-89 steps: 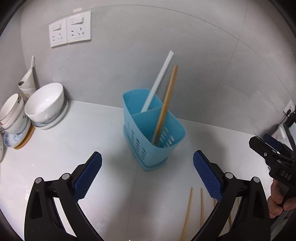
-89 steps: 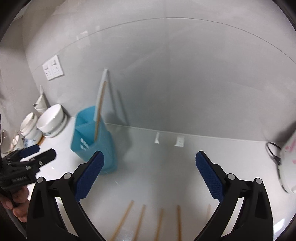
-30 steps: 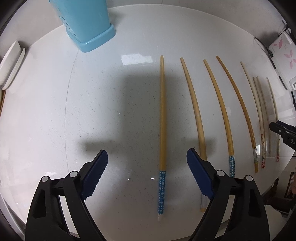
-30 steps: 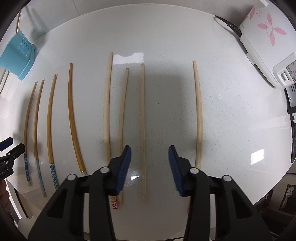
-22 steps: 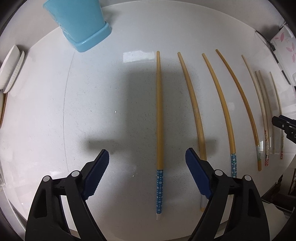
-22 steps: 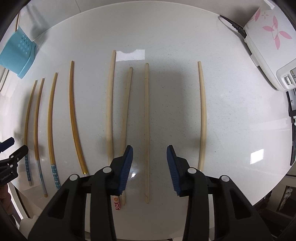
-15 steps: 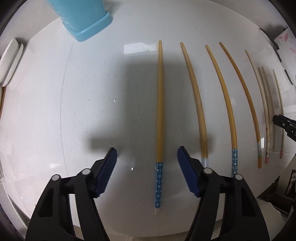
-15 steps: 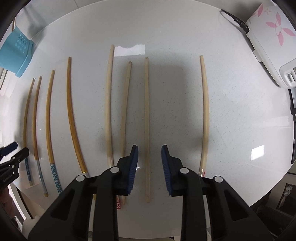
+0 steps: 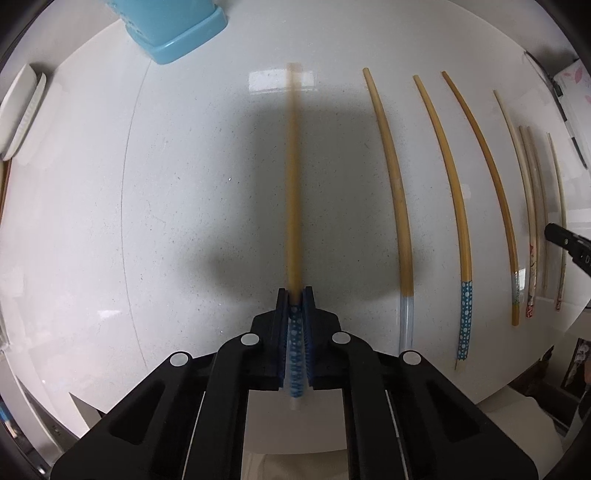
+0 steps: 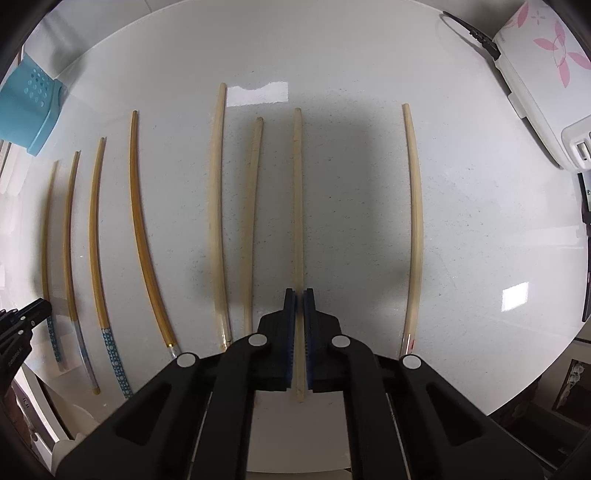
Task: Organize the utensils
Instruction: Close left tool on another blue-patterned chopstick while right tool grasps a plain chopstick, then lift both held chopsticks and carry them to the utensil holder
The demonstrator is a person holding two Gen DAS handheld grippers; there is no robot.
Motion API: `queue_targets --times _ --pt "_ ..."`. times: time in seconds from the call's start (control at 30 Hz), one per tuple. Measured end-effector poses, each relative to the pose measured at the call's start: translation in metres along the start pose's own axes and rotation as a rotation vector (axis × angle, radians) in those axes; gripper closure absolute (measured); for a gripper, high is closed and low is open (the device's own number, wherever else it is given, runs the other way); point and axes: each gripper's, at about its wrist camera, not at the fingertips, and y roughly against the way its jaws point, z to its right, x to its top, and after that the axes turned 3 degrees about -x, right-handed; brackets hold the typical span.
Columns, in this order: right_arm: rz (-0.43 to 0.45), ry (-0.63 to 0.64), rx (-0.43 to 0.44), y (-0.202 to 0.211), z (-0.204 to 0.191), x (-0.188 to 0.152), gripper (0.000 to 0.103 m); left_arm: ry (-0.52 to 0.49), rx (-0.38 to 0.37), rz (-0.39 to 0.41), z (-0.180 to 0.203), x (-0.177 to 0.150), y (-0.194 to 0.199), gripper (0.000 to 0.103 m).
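Left wrist view
Left gripper [image 9: 295,295]: clamped on the blue-dotted end of a long yellow-brown chopstick [image 9: 294,184], which ran straight ahead between the fingers and looked blurred along its length.
White speckled surface [image 9: 184,221]: carried a row of more chopsticks to the right of the held one, side by side and apart.
Nearest neighbour: a yellow-brown chopstick with a clear end [image 9: 397,206].
Next along: another yellow-brown chopstick with a blue dotted end [image 9: 454,221].
Light blue plastic utensil holder [image 9: 173,26]: stood at the far left of the surface, well apart from the chopsticks.
White dish [image 9: 20,110]: at the left edge.

Right wrist view
Right gripper [image 10: 299,295]: fingers drawn in close on either side of a pale wooden chopstick [image 10: 297,203]; whether the pads pressed it could not be told.
Pale chopstick on the right [image 10: 415,221]: lay alone, well apart.
Two pale chopsticks on the left [image 10: 216,206]: lay near the centre one.
Utensil holder [image 10: 26,107]: far left.
White appliance with pink flowers [image 10: 546,66]: top right.
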Motion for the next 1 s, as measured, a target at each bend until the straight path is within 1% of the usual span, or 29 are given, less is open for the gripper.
queue_targets --times 0.13,0.4,0.57,0.7,1.0 --pt "0.006 -0.002 0.001 0.003 -0.004 -0.005 0.100 0.004 -0.004 0.001 0.000 0.001 0.002 0.096" --pt "0.037 -0.006 -0.003 0.017 -0.007 -0.007 0.100 -0.003 -0.016 0.041 0.001 0.006 0.015 0.096" --pt "0.064 -0.008 0.008 0.029 -0.008 -0.009 0.100 -0.004 -0.029 0.085 0.004 0.005 0.035 0.096" --pt "0.120 -0.010 0.021 0.044 -0.010 -0.008 0.100 0.000 -0.024 0.129 0.008 0.009 0.050 0.096" --pt "0.227 -0.008 0.061 0.077 -0.009 -0.002 0.100 0.001 -0.056 0.252 0.014 0.014 0.091 0.096"
